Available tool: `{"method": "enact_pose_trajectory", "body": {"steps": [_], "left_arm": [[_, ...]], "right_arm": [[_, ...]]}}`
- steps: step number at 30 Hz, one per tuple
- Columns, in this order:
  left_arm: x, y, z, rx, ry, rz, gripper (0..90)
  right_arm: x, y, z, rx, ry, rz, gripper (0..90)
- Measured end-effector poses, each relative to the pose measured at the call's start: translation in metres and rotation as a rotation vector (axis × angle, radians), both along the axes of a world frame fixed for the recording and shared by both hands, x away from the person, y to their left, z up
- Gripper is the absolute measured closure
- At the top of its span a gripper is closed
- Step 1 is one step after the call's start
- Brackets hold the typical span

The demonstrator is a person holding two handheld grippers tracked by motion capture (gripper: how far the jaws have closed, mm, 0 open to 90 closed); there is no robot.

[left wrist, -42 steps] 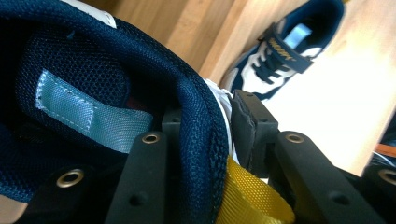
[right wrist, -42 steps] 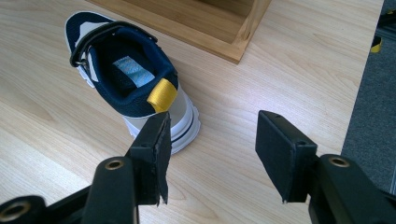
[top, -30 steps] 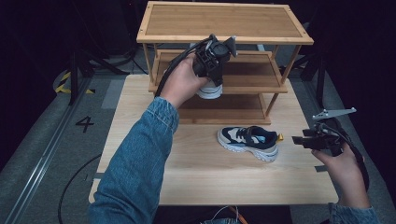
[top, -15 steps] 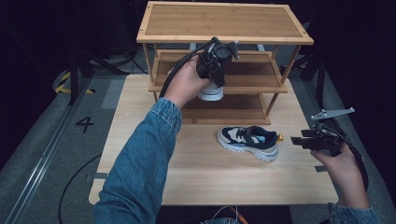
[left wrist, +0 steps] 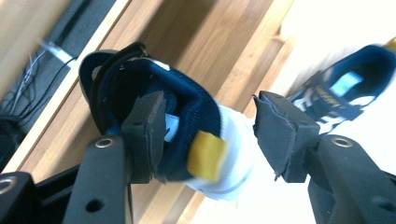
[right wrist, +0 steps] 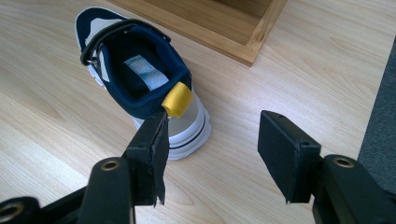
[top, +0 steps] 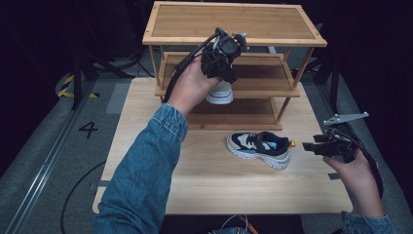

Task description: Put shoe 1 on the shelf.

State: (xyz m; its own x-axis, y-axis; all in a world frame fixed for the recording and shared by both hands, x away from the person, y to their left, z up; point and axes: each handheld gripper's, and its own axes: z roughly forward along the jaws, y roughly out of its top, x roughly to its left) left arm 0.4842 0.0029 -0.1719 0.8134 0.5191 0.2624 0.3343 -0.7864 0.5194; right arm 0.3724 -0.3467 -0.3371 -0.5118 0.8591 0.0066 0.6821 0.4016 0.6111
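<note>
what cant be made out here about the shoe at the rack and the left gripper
- High view: most of the held shoe sits behind the left gripper and hand; its resting on the shelf is unclear.
- Left gripper view: shoe heel is blurred; toe is behind the collar.
- Left gripper view: grip cannot be told.

Two shoes: one shoe (top: 220, 92) at the middle shelf, the other shoe (top: 259, 148) on the surface (top: 146, 146). One wooden rack (top: 234, 22), with seemingly three shelves. Two grippers: left gripper (top: 221, 66), right gripper (top: 311, 146).
</note>
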Motion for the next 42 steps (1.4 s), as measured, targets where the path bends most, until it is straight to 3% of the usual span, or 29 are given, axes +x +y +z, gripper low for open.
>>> {"method": "enact_pose_trajectory", "body": {"steps": [4,6,8,11,15,19,28,30,32,36,39,42], "left_arm": [[-0.021,0.005,0.006,0.011,-0.012,-0.005,49.2],[-0.031,0.008,0.007,-0.003,-0.013,-0.010,53.6],[-0.041,0.012,0.007,-0.021,0.013,-0.012,59.8],[-0.049,0.015,0.001,-0.011,0.046,-0.046,70.7],[-0.056,0.017,-0.008,0.002,0.050,-0.047,80.1],[-0.051,0.018,-0.019,0.011,0.066,-0.036,83.2],[-0.017,0.016,-0.049,0.014,0.122,0.015,84.9],[-0.013,0.013,-0.055,0.044,0.115,0.029,84.4],[-0.010,0.010,-0.058,0.023,0.146,0.007,85.1],[-0.007,0.004,-0.060,0.028,0.131,0.002,85.1],[-0.001,0.003,-0.062,0.009,0.134,0.004,85.4],[0.006,0.002,-0.065,0.016,0.118,0.027,85.5]], "right_arm": [[0.002,0.004,0.000,0.004,0.006,0.003,43.8],[0.003,0.005,0.000,0.002,0.005,0.010,43.8],[0.005,0.007,0.000,0.000,0.000,0.018,43.8],[0.006,0.010,0.001,-0.001,-0.003,0.024,43.8],[0.008,0.013,0.000,-0.004,0.003,0.031,43.9],[0.008,0.013,0.000,-0.005,0.002,0.032,43.9],[0.006,0.010,0.000,-0.006,-0.001,0.026,43.9],[0.005,0.008,0.000,-0.003,0.004,0.019,43.8],[0.004,0.007,0.000,-0.001,0.002,0.014,43.8],[0.002,0.006,0.001,-0.004,-0.001,0.010,43.8],[0.000,0.004,0.001,-0.006,-0.004,0.008,43.8],[-0.001,0.002,0.001,-0.005,-0.003,0.001,43.8]]}}
